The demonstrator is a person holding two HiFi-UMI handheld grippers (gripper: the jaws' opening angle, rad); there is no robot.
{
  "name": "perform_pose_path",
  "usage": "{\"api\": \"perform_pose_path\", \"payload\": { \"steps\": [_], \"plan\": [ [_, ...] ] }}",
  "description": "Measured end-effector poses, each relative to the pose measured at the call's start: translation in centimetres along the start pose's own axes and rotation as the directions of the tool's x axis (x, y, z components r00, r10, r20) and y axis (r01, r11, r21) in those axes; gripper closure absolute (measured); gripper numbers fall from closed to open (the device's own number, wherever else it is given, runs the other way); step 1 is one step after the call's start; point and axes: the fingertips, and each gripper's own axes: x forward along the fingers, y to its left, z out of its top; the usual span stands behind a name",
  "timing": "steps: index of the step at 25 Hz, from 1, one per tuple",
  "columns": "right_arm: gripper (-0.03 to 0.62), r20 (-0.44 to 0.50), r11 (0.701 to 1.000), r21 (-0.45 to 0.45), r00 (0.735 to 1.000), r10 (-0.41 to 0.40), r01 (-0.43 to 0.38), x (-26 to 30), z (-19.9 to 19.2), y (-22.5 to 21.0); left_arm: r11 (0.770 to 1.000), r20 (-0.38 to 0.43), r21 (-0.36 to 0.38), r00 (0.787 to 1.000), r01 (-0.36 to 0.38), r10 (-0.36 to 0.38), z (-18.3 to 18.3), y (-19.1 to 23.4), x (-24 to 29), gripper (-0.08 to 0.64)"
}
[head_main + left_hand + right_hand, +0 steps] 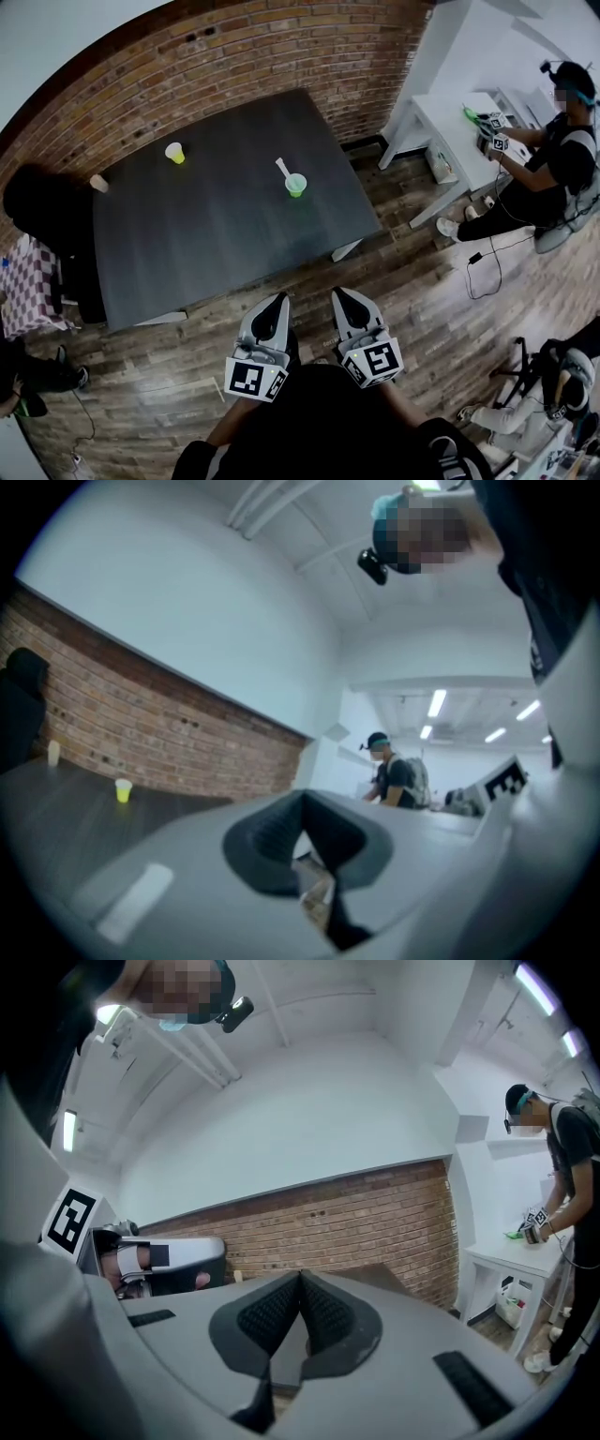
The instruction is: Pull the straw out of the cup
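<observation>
A small green cup (pixel 296 185) stands on the dark table (pixel 216 234), right of its middle, with a white straw (pixel 282 169) leaning out of it to the upper left. My left gripper (pixel 278 302) and right gripper (pixel 340 296) are held side by side close to my body, over the wooden floor and short of the table's near edge. Both are shut with nothing between the jaws. In the left gripper view the left gripper (pixel 302 810) has its jaws touching; in the right gripper view the right gripper (pixel 300 1285) does too. The green cup appears in neither gripper view.
A yellow cup (pixel 174 152) and a pale cup (pixel 98 183) stand at the table's far left; the yellow cup (pixel 123 790) also shows in the left gripper view. A black chair (pixel 47 216) is left of the table. A person (pixel 553 159) works at a white desk (pixel 450 117) on the right. A brick wall (pixel 244 56) lies behind.
</observation>
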Motion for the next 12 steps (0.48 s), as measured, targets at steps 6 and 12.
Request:
{"api": "perform_pose_path", "payload": {
  "steps": [6, 12],
  "plan": [
    [0.588, -0.007, 0.999, -0.008, 0.999, -0.042, 0.042, 4.8, 0.7, -0.4, 1.0, 0.004, 0.003, 1.0, 0.029, -0.029, 1.5, 4.3, 2.9, 0.557],
    [0.588, -0.016, 0.996, -0.021, 0.996, -0.087, 0.087, 10.3, 1.5, -0.7, 0.999, -0.001, -0.012, 0.999, 0.05, -0.05, 2.1, 9.4, 5.4, 0.557]
  ]
}}
